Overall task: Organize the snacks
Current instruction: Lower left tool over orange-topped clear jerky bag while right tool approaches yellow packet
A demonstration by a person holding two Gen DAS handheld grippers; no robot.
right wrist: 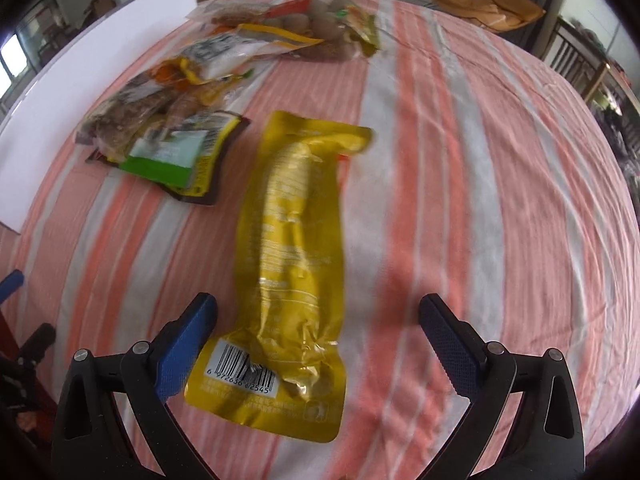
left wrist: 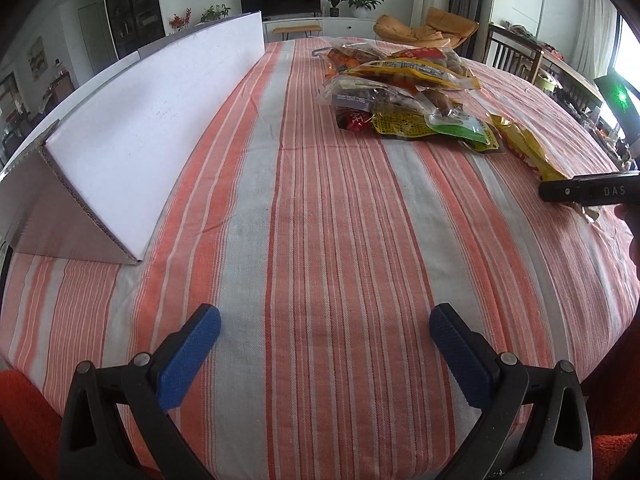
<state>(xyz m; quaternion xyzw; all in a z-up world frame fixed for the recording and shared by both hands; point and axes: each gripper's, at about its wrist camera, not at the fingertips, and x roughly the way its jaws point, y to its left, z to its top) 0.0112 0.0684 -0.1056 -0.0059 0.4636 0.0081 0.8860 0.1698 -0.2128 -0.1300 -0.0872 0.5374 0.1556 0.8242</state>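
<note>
Between right gripper jaws spread apart, yellow packet lengthwise, barcode end nearest, left gripper likewise apart.

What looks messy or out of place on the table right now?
The snack packets lie in a loose, overlapping heap rather than sorted. One long yellow packet lies apart from it, between the open right tongs. Nothing looks spilled or torn.
</note>
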